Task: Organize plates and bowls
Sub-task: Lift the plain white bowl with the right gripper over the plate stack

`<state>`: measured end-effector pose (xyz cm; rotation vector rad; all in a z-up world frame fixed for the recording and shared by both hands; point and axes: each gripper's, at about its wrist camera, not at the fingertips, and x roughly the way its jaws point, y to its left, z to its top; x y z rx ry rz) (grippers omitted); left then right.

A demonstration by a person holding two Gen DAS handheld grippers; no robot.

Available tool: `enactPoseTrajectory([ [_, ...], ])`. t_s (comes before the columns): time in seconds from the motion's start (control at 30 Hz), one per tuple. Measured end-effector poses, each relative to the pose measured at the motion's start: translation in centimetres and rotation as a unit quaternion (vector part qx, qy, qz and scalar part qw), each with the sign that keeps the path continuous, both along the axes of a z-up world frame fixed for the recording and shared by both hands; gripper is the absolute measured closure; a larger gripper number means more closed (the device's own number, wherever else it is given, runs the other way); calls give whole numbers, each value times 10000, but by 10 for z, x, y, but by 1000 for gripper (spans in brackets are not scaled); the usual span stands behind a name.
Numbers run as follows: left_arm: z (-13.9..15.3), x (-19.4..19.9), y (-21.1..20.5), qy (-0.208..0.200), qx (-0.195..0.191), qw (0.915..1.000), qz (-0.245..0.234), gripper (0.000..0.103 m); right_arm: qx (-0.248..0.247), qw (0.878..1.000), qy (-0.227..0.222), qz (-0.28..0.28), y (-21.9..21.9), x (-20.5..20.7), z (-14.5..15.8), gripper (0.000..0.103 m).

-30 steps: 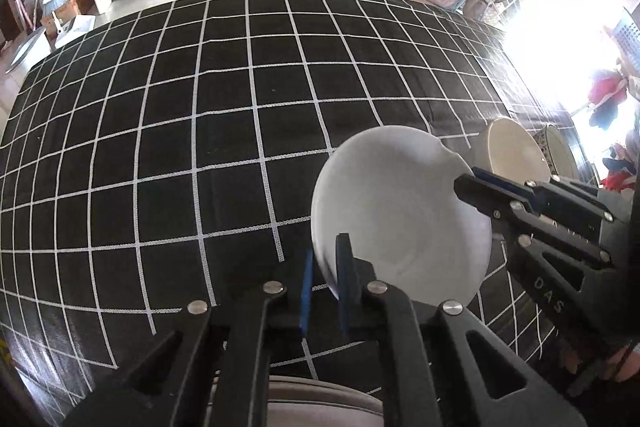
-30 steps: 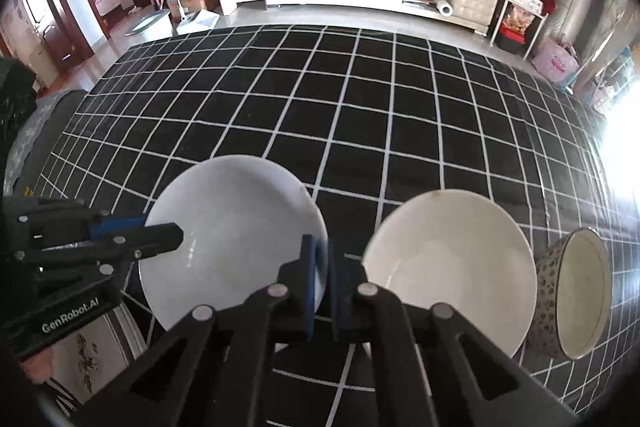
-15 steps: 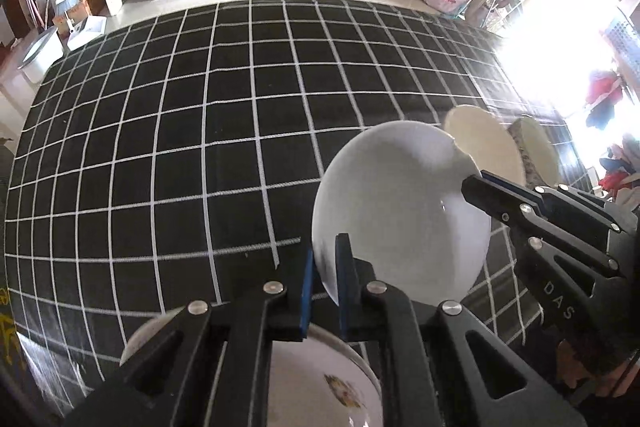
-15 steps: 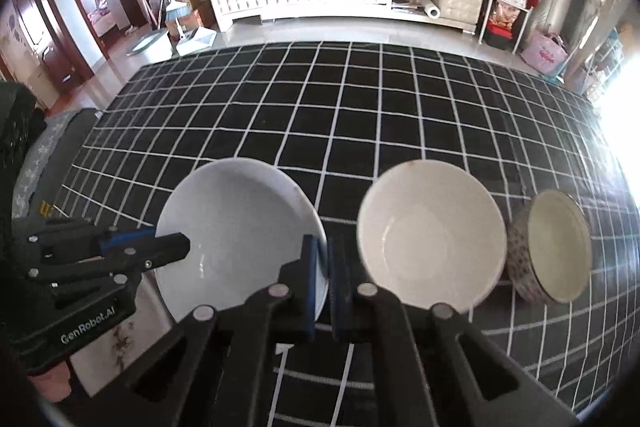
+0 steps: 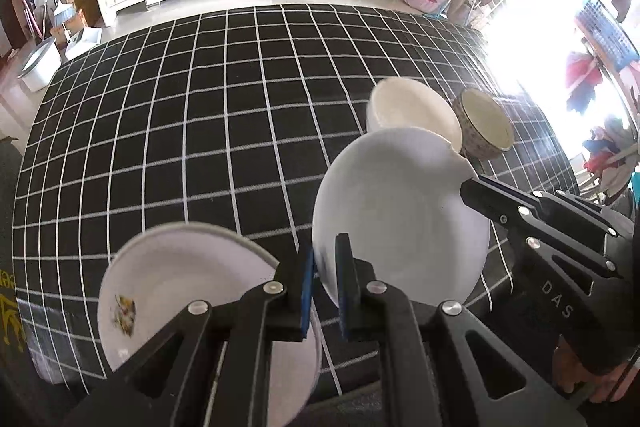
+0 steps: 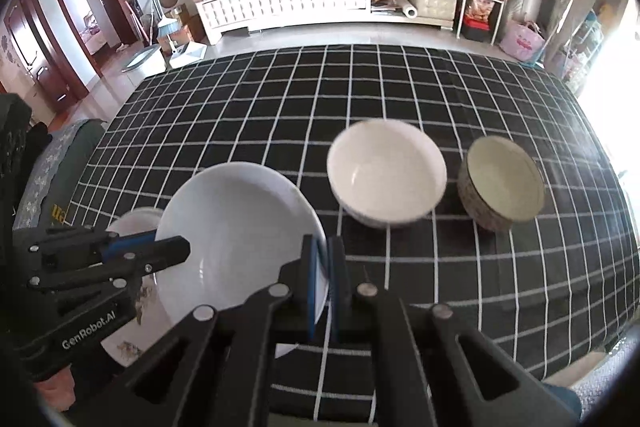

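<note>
We see a black table [image 6: 400,99] with a white grid, viewed from both wrist cameras. The left gripper [image 5: 323,279] pinches the near left rim of a plain white plate [image 5: 400,219]; its blue pads are pressed together on the rim. The right gripper [image 6: 323,277] pinches the opposite rim of the same plate [image 6: 236,239], its pads likewise closed on the edge. In the left view the right gripper [image 5: 470,189] enters from the right and meets the plate's rim; in the right view the left gripper [image 6: 182,251] enters from the left and meets it there. We see the plate held between the two, tilted, above the near left part of the table

Below and left of it lies a patterned plate [image 5: 180,291] with a small yellow motif, flat at the near left edge of the table; in the right view only parts of it [image 6: 132,323] show under the held plate and the left gripper. Farther right stands a white bowl [image 6: 386,173], upright. Just beside it on the right stands a speckled bowl [image 6: 502,183] with a pale inside; whether the two touch we cannot tell. In the left view the white bowl [image 5: 412,107] and the speckled bowl [image 5: 486,125] lie just beyond the held plate's far edge

Beyond the table, a long white cabinet [image 6: 288,3] runs along the far wall
</note>
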<state>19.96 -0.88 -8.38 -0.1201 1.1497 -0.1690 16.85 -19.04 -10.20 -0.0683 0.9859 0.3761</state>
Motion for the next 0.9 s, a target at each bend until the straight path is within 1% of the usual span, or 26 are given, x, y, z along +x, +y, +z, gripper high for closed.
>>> enactPoseTrajectory([
  [0.33,-16,-28,-18,194,21,9998,23,94,51,9996,260,-67,-13,-26,-18,95],
  [0.6,-42,-35,-25,425,16,9991,8,94,98,9983,545,-173,-19,-36,-36,95],
  [0.77,-51,-34,-33,430,120,9990,-64,94,49,9979,615,-219,-22,-35,-45,95],
  [0.9,-61,-28,-33,519,53,9986,-20,94,81,9970,720,-255,-26,-32,-51,95],
])
